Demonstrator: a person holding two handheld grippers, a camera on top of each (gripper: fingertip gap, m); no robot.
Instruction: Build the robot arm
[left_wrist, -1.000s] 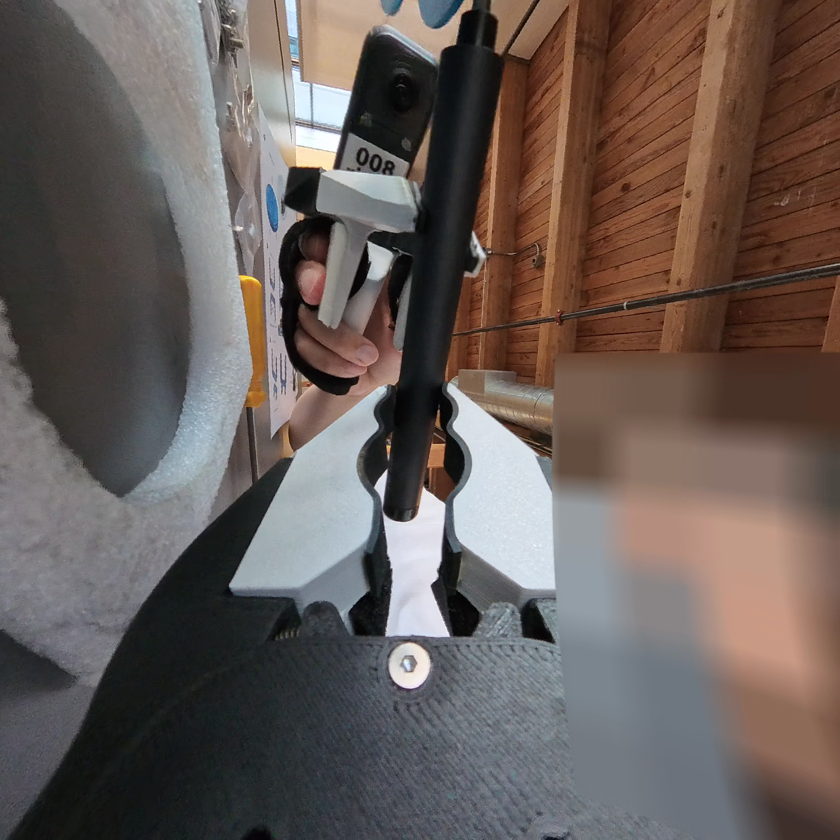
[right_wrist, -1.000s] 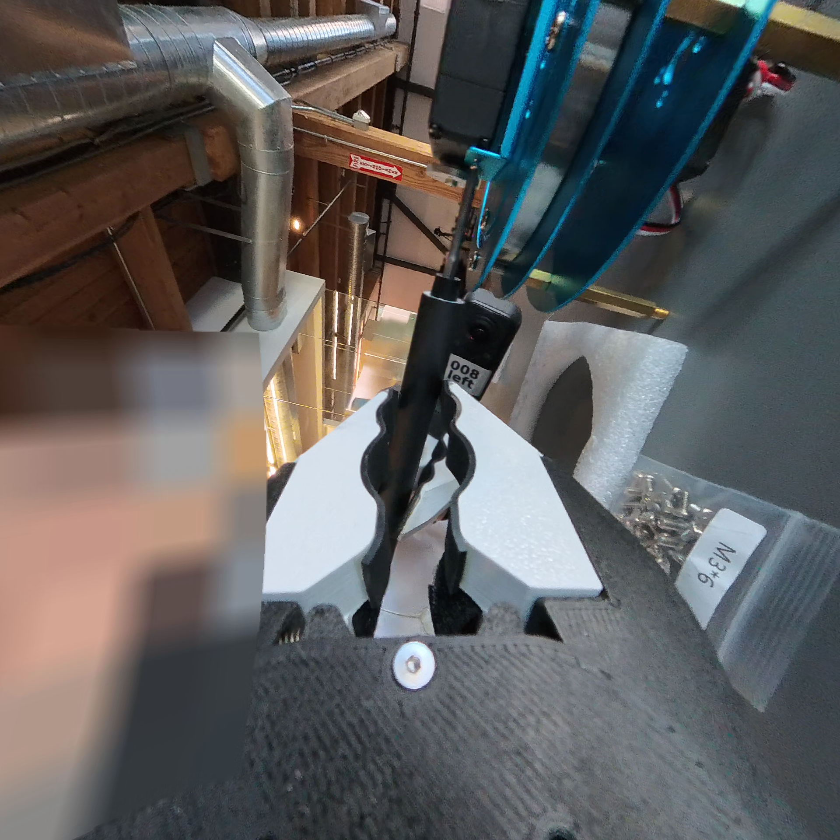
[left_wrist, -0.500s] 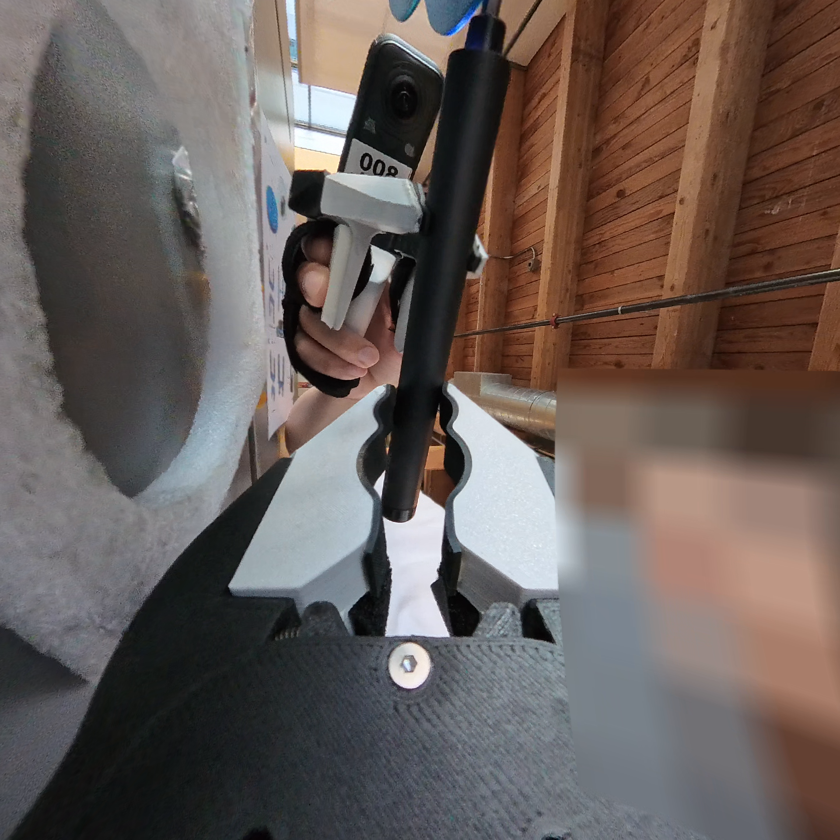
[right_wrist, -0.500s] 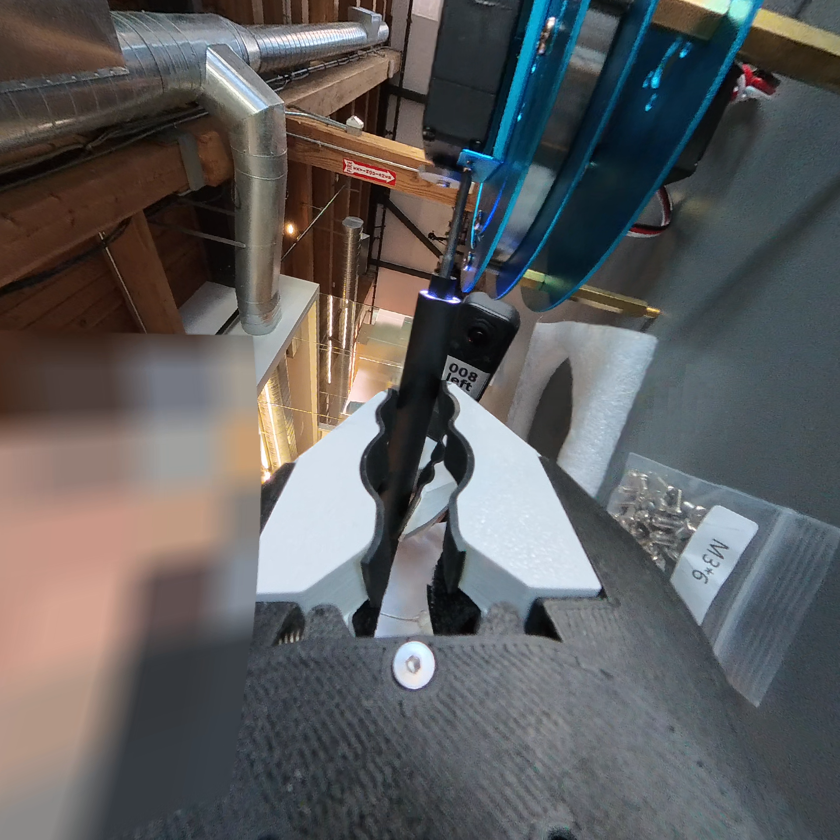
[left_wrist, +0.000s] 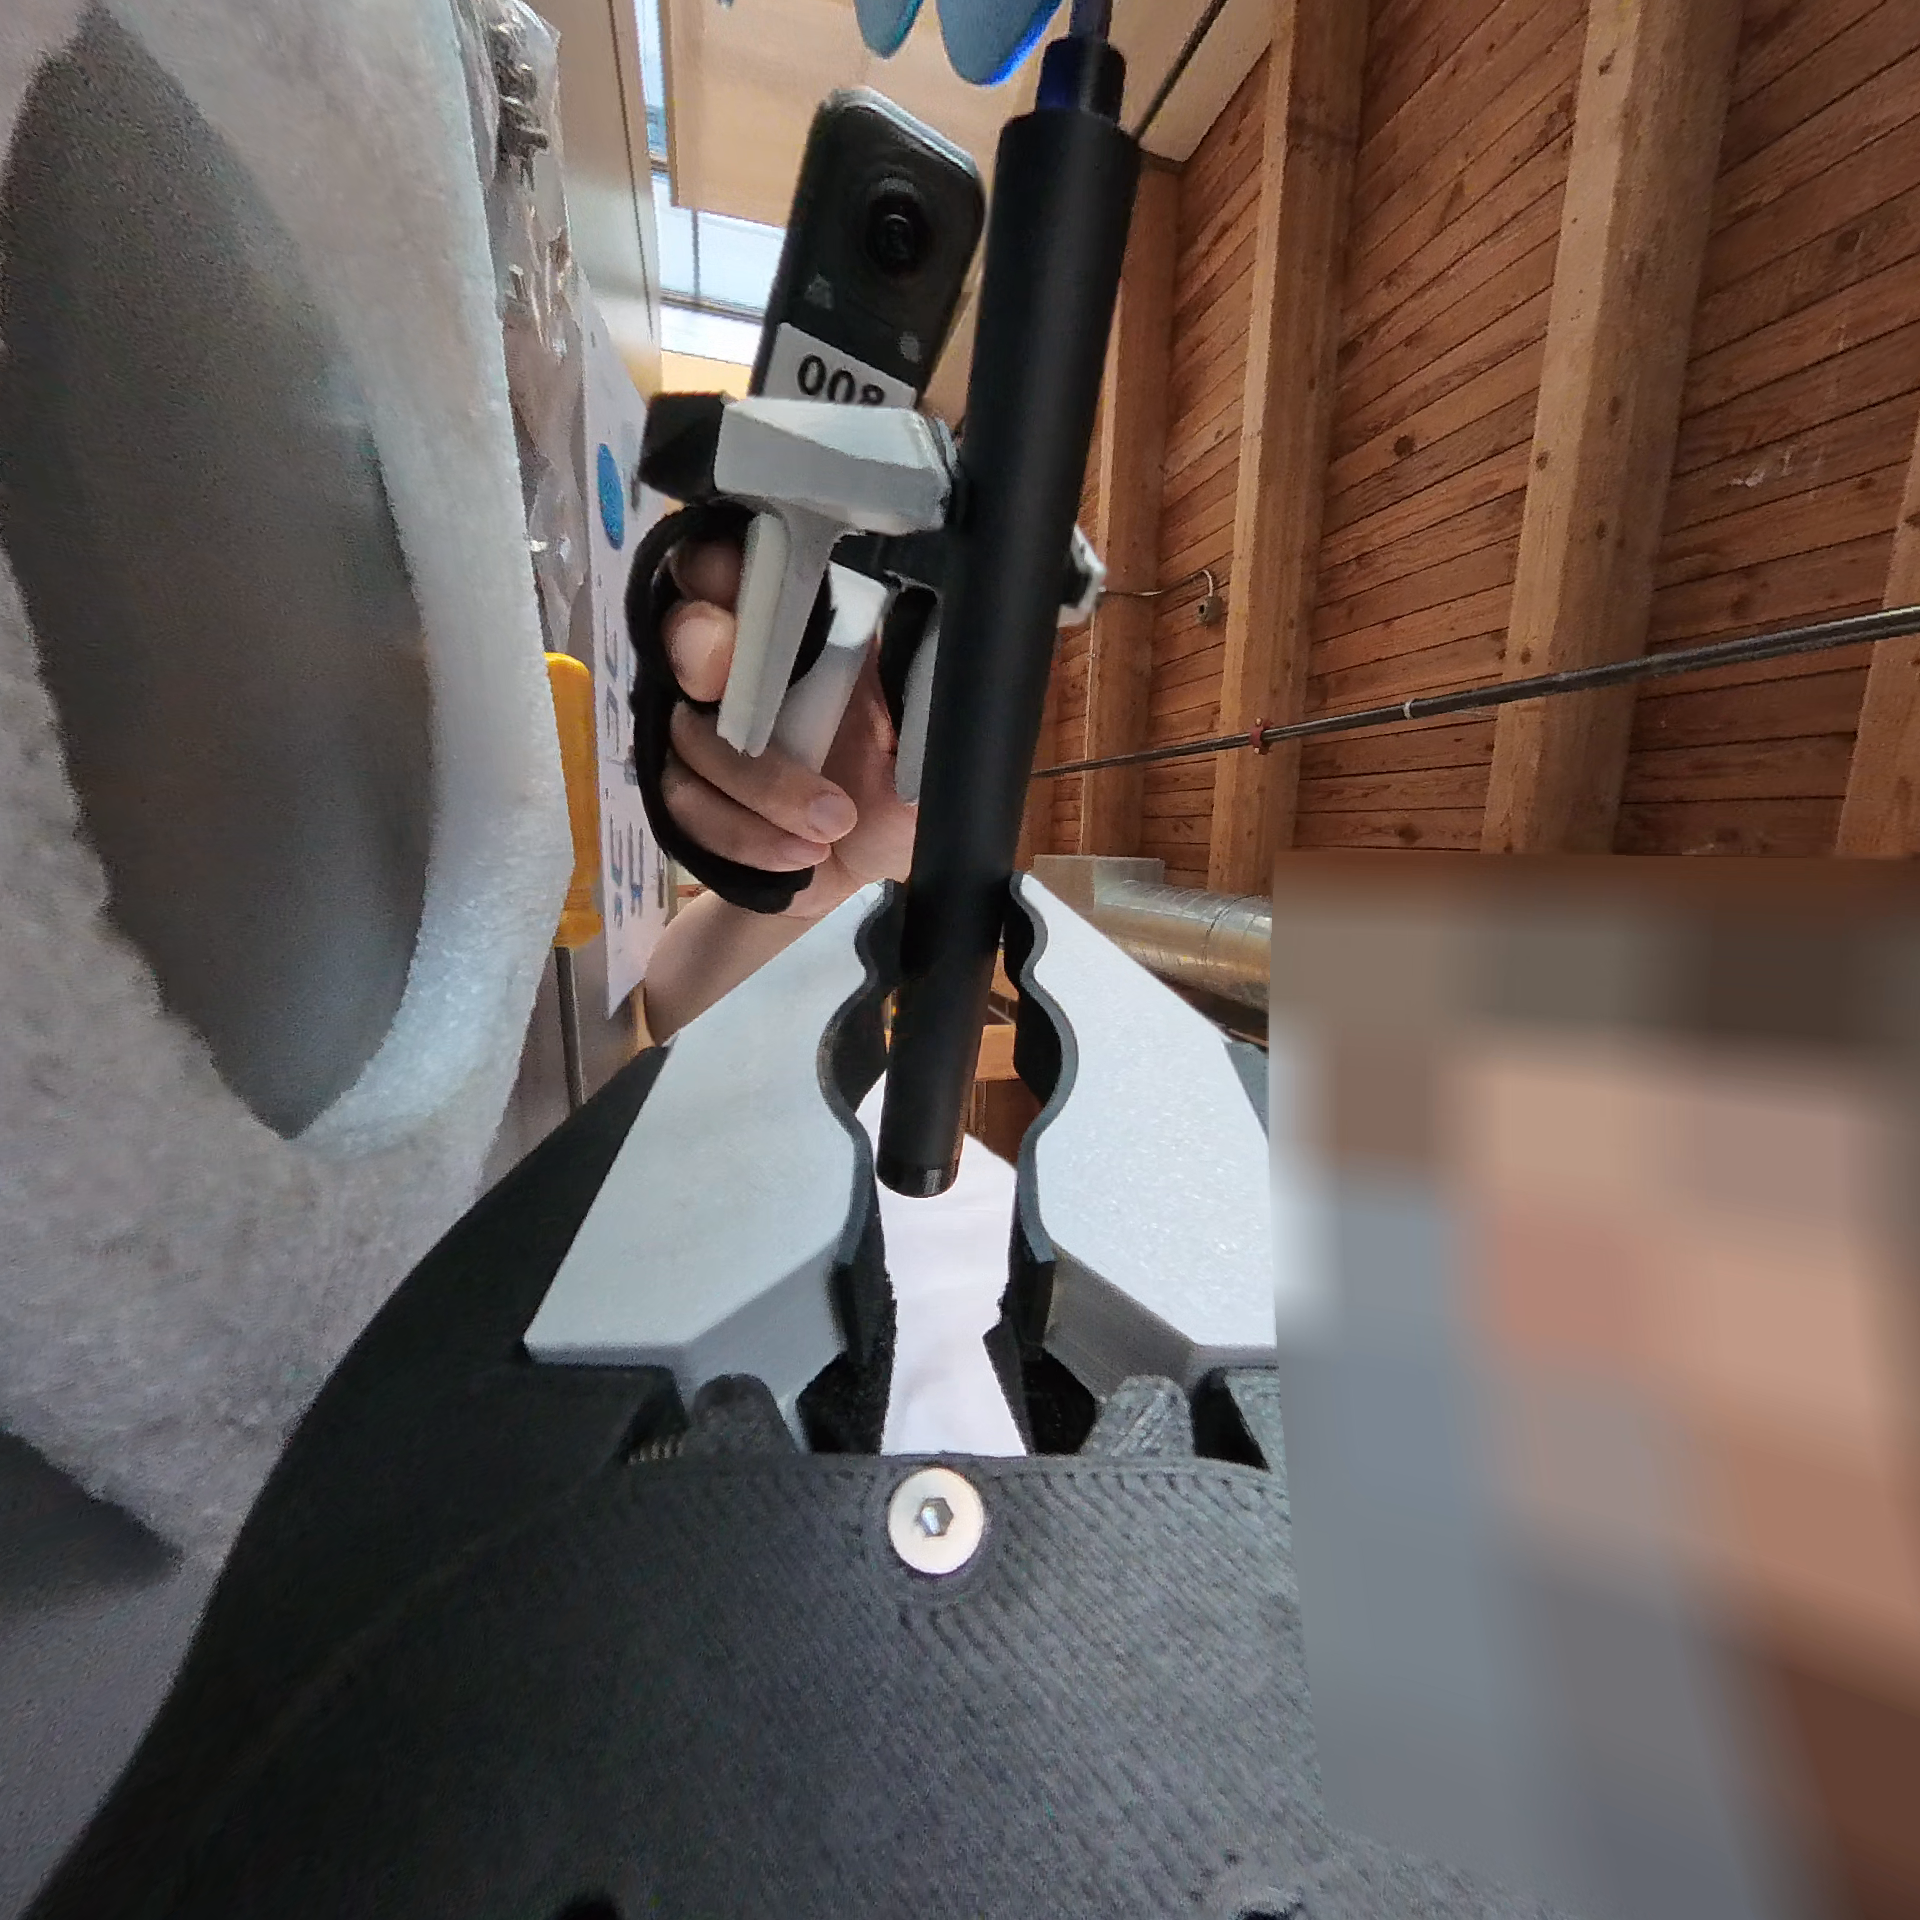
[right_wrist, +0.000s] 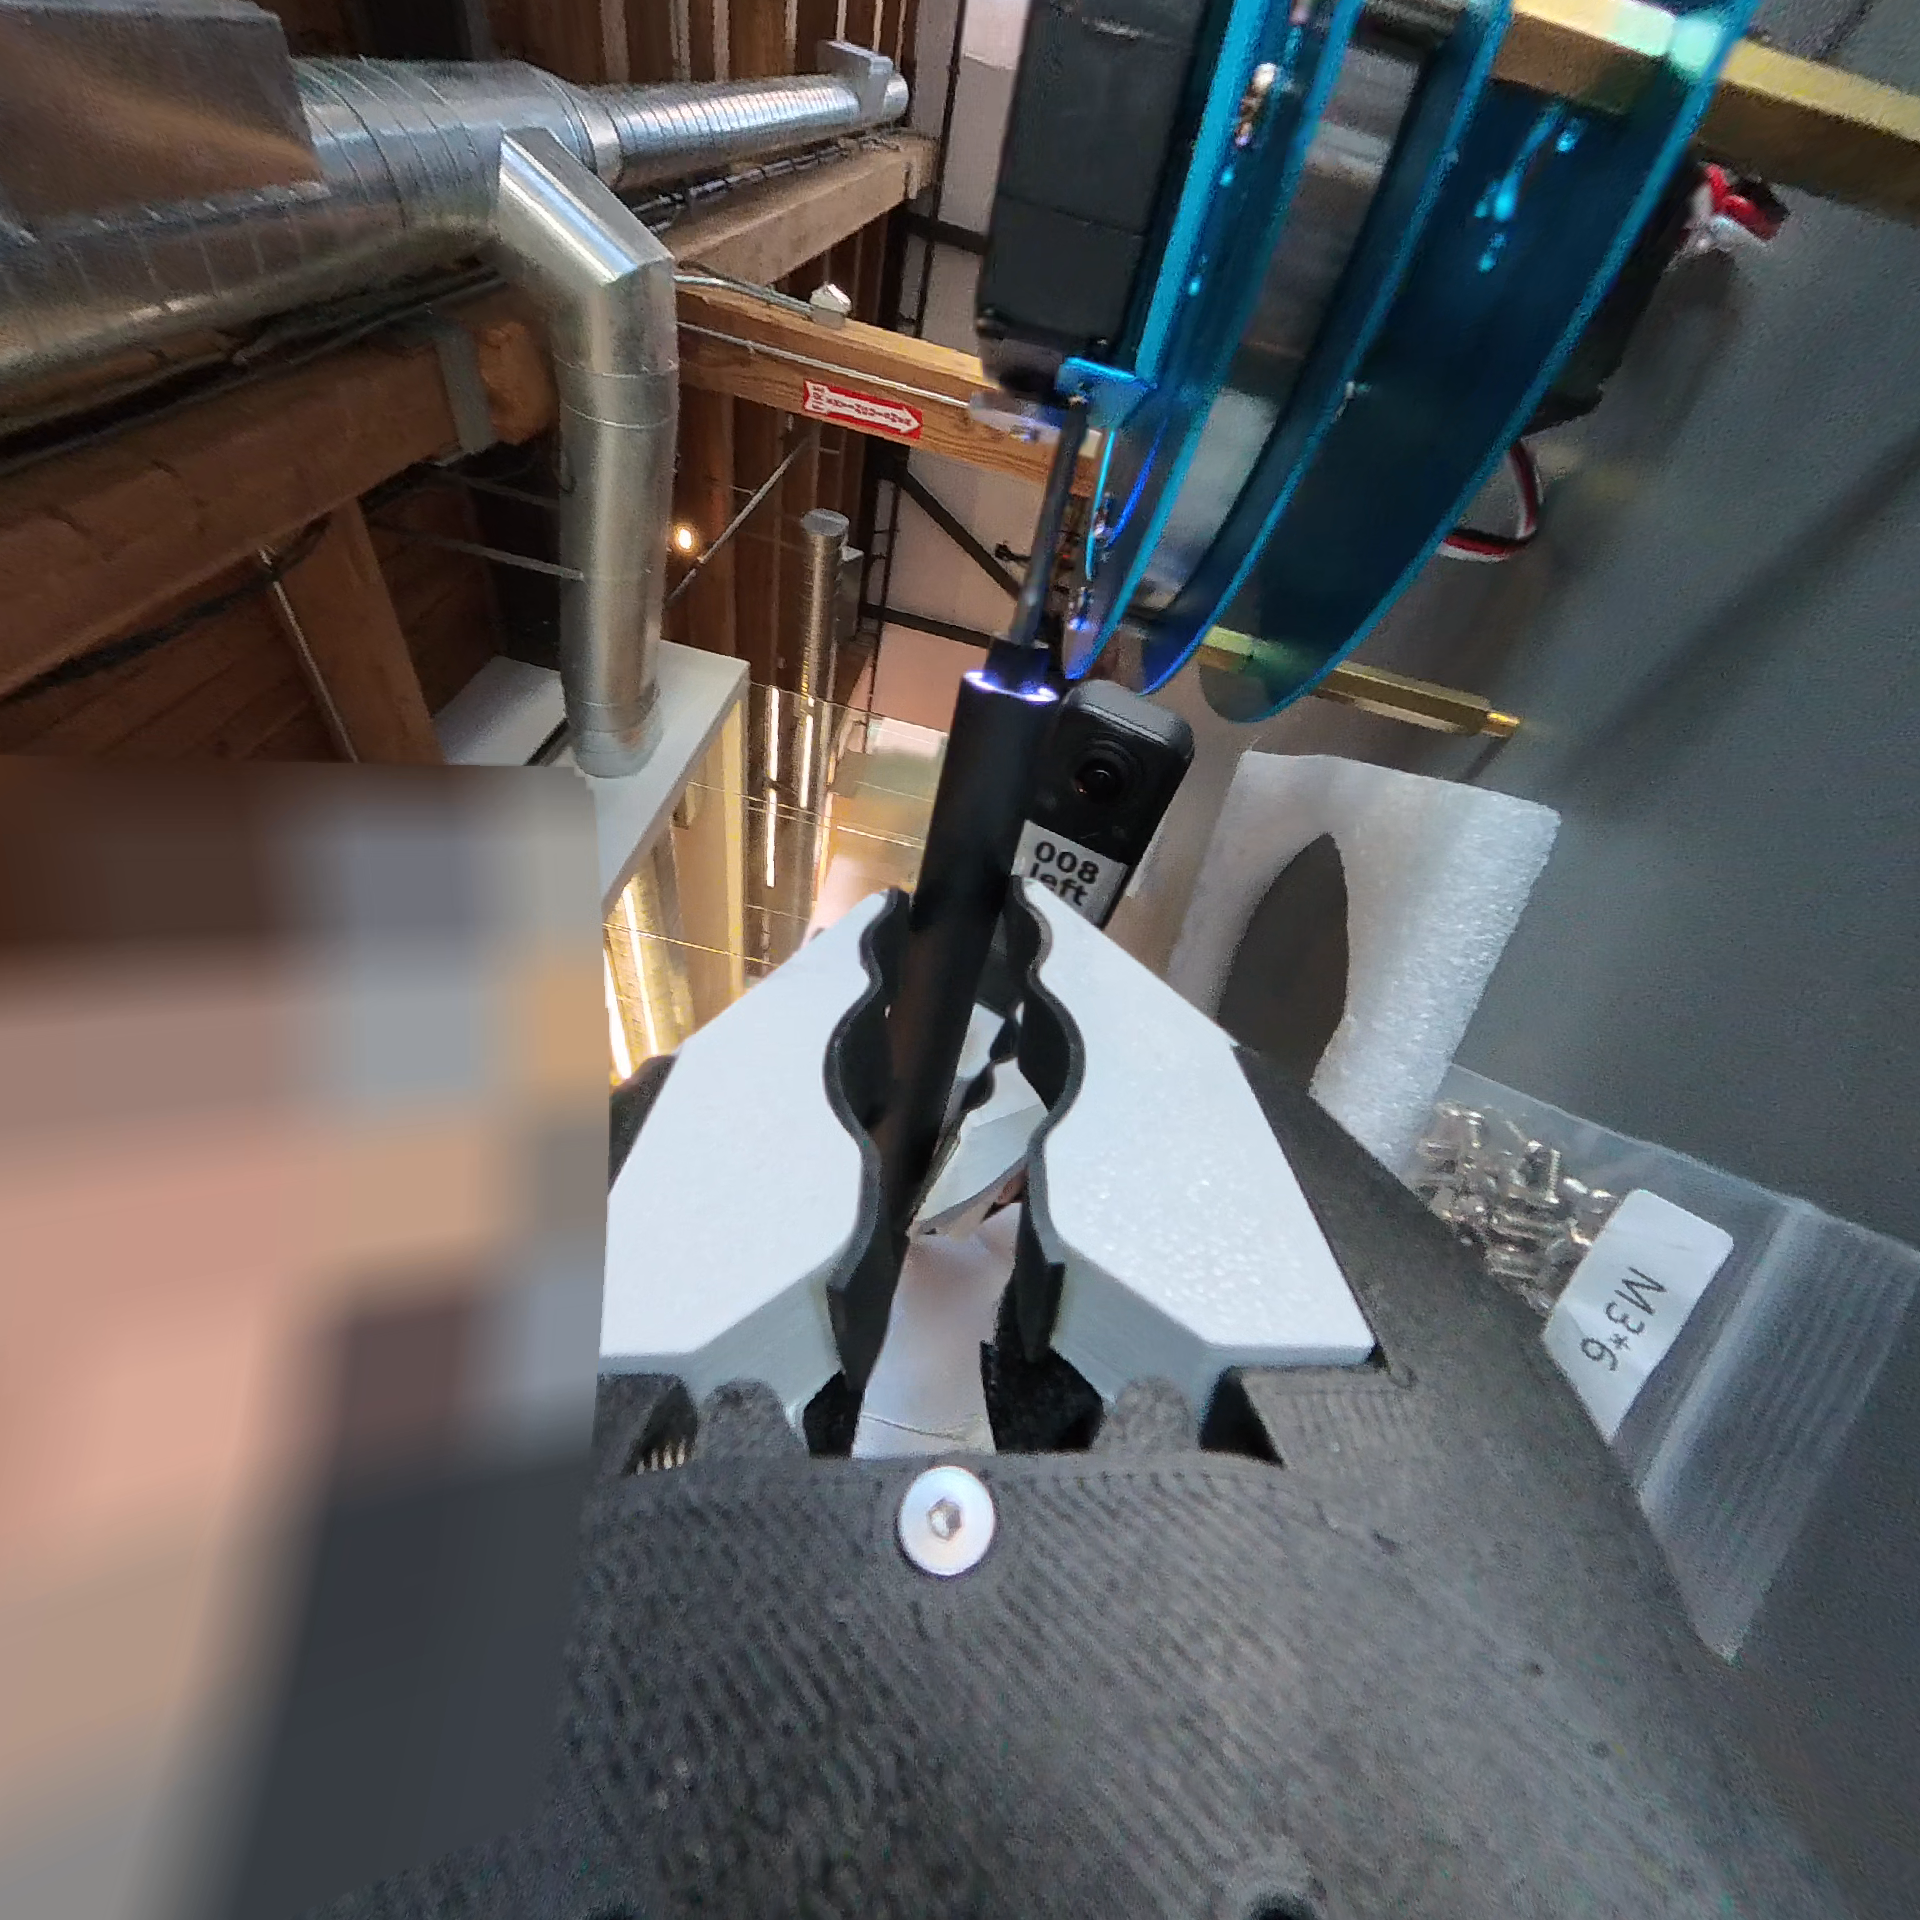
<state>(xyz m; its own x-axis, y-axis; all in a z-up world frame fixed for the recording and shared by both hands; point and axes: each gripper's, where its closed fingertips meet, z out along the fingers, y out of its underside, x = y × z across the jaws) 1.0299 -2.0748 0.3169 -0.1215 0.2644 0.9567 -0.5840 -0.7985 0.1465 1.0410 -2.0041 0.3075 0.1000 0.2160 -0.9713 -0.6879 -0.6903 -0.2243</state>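
Observation:
A black pen-shaped electric screwdriver (left_wrist: 1023, 520) stands between both grippers. My left gripper (left_wrist: 951, 904) is shut on its lower part, and its butt end hangs between the fingers. My right gripper (right_wrist: 956, 914) is shut on it higher up; its white fingers (left_wrist: 831, 473) and the hand holding it show in the left wrist view. The screwdriver (right_wrist: 966, 883) has a lit ring at its top. Its thin metal bit (right_wrist: 1049, 520) reaches the edge of clear blue acrylic plates (right_wrist: 1351, 312), next to a black box (right_wrist: 1091, 156) mounted on them.
A white foam block with a round cut-out (left_wrist: 468, 520) stands close on the left gripper's left and also shows in the right wrist view (right_wrist: 1403, 883). A clear bag of small screws (right_wrist: 1507, 1205) lies on the grey surface (right_wrist: 1714, 727). A yellow tool handle (left_wrist: 574, 790) sits behind the foam. A brass standoff (right_wrist: 1403, 696) sticks out under the plates. The tips of one gripper are about 7 cm away from the tips of the other.
The ring at the screwdriver's top has lit up. Both grippers keep their hold and have barely moved. The foam block has shifted slightly in the left wrist view.

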